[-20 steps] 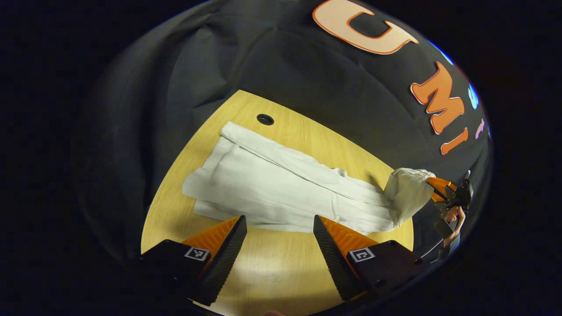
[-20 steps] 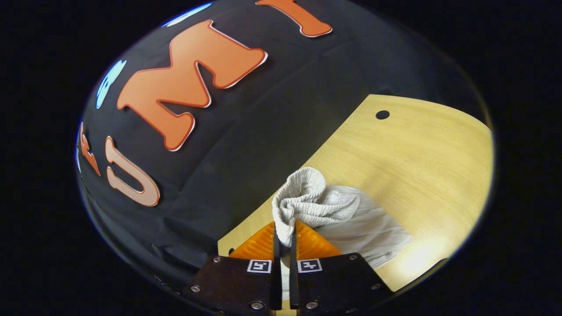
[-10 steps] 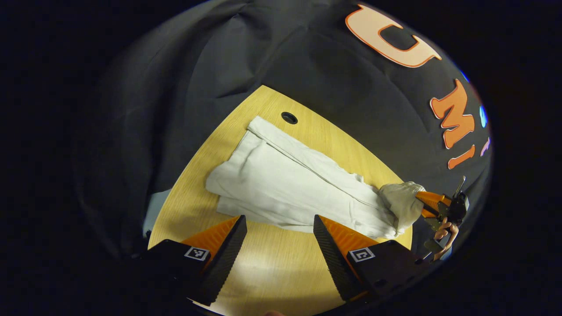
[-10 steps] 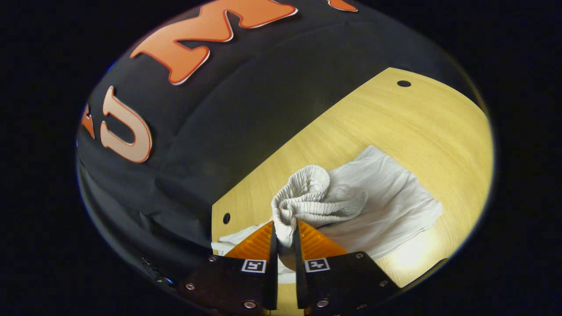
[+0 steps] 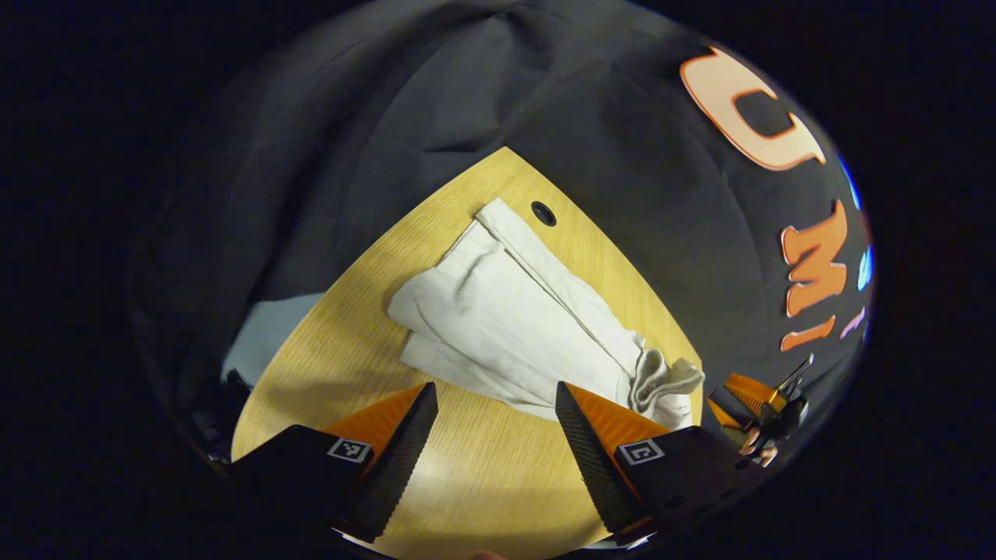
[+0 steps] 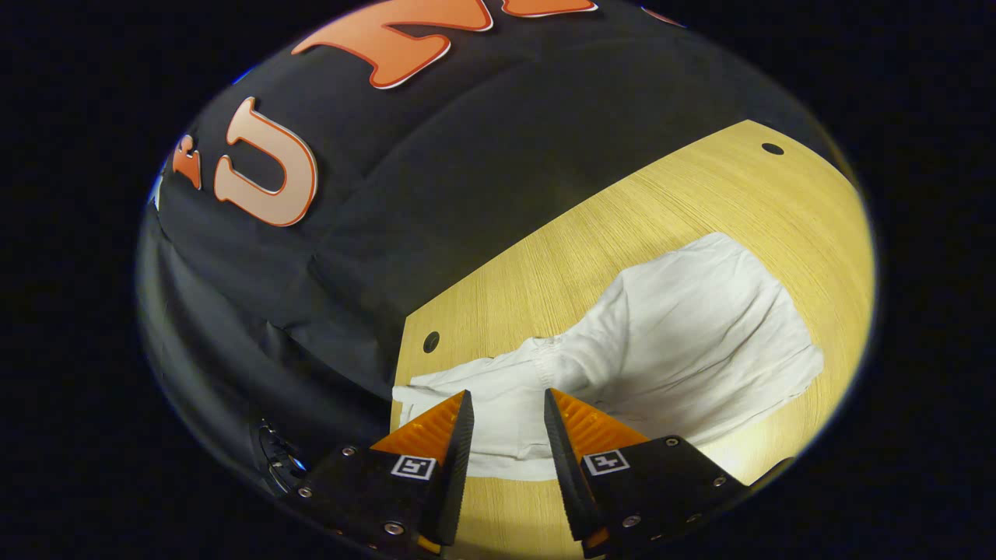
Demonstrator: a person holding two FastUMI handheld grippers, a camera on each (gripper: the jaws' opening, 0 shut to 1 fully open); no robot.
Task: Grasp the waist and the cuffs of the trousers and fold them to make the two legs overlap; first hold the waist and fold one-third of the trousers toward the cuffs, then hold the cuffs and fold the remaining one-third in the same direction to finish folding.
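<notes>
Wood counter [image 5: 327, 342] — white trousers [image 5: 506, 319] lie flat on it, legs overlapped, waist [image 5: 661, 381] bunched at 4 o'clock in left gripper view. Left claw [image 5: 496, 404] spread wide, holds nothing, hovers near trouser edge. Right claw [image 6: 506, 412] parted, empty, just over trousers [image 6: 685, 342]. Left gripper view adds right claw [image 5: 751, 400] off counter corner — small, dim, hand hard to make out.

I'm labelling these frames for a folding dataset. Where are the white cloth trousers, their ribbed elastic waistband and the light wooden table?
white cloth trousers [image 5: 506, 327], left gripper view, mid-leg fabric.
ribbed elastic waistband [image 5: 660, 379], left gripper view, bunched end lying on the table.
light wooden table [image 6: 622, 225], right gripper view, bare top.
</notes>
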